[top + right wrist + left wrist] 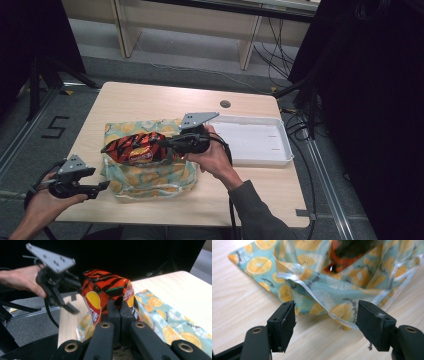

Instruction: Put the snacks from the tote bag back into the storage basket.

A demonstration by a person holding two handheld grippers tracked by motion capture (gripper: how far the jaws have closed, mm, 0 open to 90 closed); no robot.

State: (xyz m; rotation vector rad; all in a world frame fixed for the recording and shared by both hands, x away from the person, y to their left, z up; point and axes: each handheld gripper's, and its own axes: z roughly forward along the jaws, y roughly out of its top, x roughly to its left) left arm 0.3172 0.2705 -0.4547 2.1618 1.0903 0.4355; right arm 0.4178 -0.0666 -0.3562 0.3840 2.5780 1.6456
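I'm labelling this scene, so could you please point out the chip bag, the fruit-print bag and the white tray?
chip bag (131,148): high view, on its orange and black front.
fruit-print bag (329,293): left gripper view, on its printed side below the opening.
white tray (260,161): high view, on its near rim.

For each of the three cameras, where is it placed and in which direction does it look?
High view: above the person's side, looking forward and down on the table; both forearms, left gripper, right gripper show.
Left gripper view: on the left gripper, facing the patterned bag; its open jaws show.
Right gripper view: on the right gripper, shut on the chips bag; the left hand shows.
All three share both bags.
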